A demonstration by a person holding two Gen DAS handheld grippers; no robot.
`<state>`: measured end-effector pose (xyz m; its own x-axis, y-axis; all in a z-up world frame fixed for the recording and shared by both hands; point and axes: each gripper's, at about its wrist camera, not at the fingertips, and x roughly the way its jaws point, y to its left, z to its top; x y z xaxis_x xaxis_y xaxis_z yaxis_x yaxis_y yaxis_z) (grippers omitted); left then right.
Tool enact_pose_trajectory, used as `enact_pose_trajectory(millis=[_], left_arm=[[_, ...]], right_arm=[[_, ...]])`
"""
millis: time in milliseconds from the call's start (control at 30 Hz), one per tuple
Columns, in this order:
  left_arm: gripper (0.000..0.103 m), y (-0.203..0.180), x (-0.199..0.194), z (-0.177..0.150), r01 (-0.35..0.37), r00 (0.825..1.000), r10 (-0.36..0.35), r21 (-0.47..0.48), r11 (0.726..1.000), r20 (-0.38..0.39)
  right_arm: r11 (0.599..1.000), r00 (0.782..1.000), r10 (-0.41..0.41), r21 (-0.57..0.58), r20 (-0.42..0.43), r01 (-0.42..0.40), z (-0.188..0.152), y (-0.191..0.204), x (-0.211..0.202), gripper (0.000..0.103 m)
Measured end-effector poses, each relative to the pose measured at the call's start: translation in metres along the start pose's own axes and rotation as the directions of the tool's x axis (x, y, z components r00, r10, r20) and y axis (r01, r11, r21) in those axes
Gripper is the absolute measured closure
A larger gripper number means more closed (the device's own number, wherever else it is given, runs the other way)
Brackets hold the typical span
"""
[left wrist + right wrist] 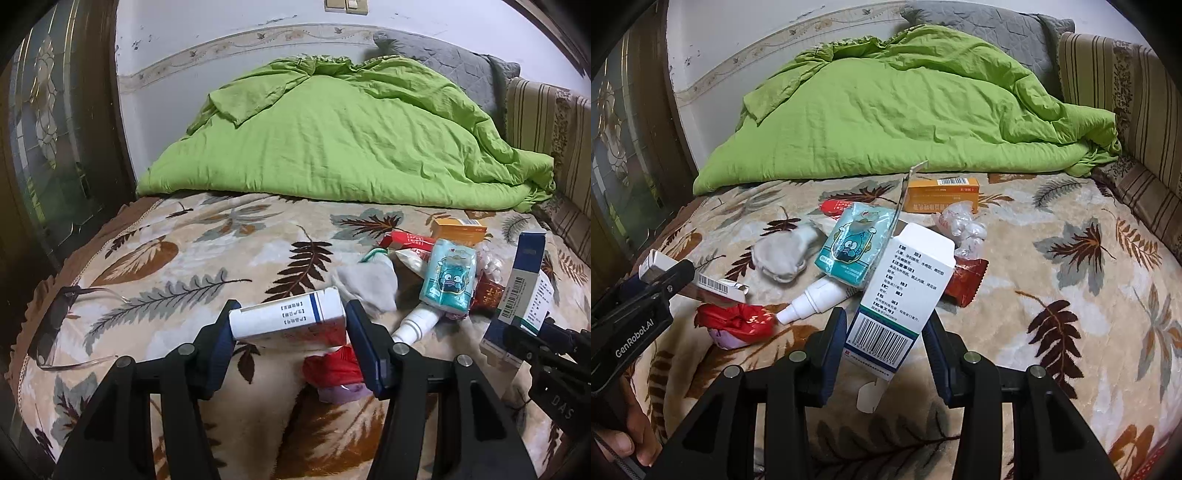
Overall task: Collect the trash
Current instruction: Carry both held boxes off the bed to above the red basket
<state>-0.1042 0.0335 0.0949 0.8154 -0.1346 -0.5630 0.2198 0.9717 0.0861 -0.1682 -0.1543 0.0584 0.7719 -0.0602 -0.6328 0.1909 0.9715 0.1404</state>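
- Leaf-patterned fleece blanket (pixel 192 258) covers the bed, with a crumpled green duvet (pixel 332 147) heaped at the wall end.
- Left gripper (pixel 291 325) has its fingers part-way apart and pressed on the ends of a white carton with a blue stripe (pixel 284 321), which lies crosswise between them, lifted off the blanket.
- Right gripper (pixel 884 328) clamps the barcode end of a tall white-and-blue medicine box (pixel 905 280), tilted upright with its top flap open.
- Remaining trash sits mid-bed: a white spray bottle (pixel 812 299), teal tissue pack (pixel 853 247), orange box (pixel 942 195), red wrappers (pixel 735 317) and a grey sock (pixel 783 254).
- Clear-framed glasses (pixel 70 325) lie near the bed's left edge.
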Motion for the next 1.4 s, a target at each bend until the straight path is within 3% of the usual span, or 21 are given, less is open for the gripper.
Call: enact_pose_trajectory(millis=[233, 300, 367, 567, 767, 900, 1033, 1067, 1233, 1333, 1400], left_arm=[[0.046, -0.004, -0.017, 0.002, 0.031, 0.999, -0.032, 0.013, 0.999, 0.007], [0.046, -0.007, -0.027, 0.003, 0.071, 0.998, -0.071, 0.01, 0.997, -0.003], [0.046, -0.014, -0.039, 0.004, 0.11, 0.994, -0.11, 0.012, 0.994, -0.01], [0.046, -0.056, -0.08, 0.007, 0.228, 0.973, -0.23, 0.079, 0.97, 0.009], [0.046, -0.067, -0.075, 0.001, 0.235, 0.972, -0.232, 0.098, 0.967, -0.035], [0.046, -0.059, -0.07, -0.007, 0.238, 0.971, -0.233, 0.093, 0.967, -0.062], [0.046, -0.05, -0.065, -0.012, 0.233, 0.971, -0.227, 0.087, 0.969, -0.069], [0.046, -0.048, -0.063, -0.013, 0.234, 0.971, -0.229, 0.081, 0.969, -0.074], [0.046, -0.032, -0.047, -0.017, 0.248, 0.963, -0.243, 0.036, 0.968, -0.113], [0.046, -0.021, -0.04, -0.018, 0.249, 0.961, -0.246, 0.013, 0.968, -0.124], [0.046, -0.016, -0.035, -0.019, 0.246, 0.961, -0.243, 0.005, 0.969, -0.132]], right_arm=[[1.0, 1.0, 0.022, 0.004, -0.007, -0.022, -0.002, 0.002, -0.025, 0.059], [0.999, 0.999, 0.035, 0.011, -0.012, -0.035, -0.004, -0.002, -0.043, 0.06], [0.998, 0.999, 0.053, 0.028, -0.011, -0.052, -0.005, -0.01, -0.064, 0.068], [0.998, 0.999, 0.027, 0.048, 0.026, -0.028, -0.012, -0.035, -0.118, 0.068], [0.995, 0.998, 0.026, 0.1, -0.059, -0.02, -0.03, -0.063, -0.108, 0.068], [0.998, 0.98, 0.055, 0.008, -0.194, -0.054, -0.044, -0.064, -0.08, 0.059], [0.981, 0.953, 0.079, -0.148, -0.293, -0.127, -0.053, -0.051, -0.063, 0.031], [0.972, 0.952, 0.066, -0.195, -0.3, -0.129, -0.056, -0.047, -0.061, 0.03], [0.917, 0.932, -0.051, -0.387, -0.359, -0.099, -0.066, -0.035, -0.034, 0.03], [0.904, 0.914, -0.062, -0.41, -0.402, -0.119, -0.07, -0.032, -0.022, 0.057], [0.9, 0.923, -0.071, -0.423, -0.379, -0.104, -0.07, -0.031, -0.023, 0.058]])
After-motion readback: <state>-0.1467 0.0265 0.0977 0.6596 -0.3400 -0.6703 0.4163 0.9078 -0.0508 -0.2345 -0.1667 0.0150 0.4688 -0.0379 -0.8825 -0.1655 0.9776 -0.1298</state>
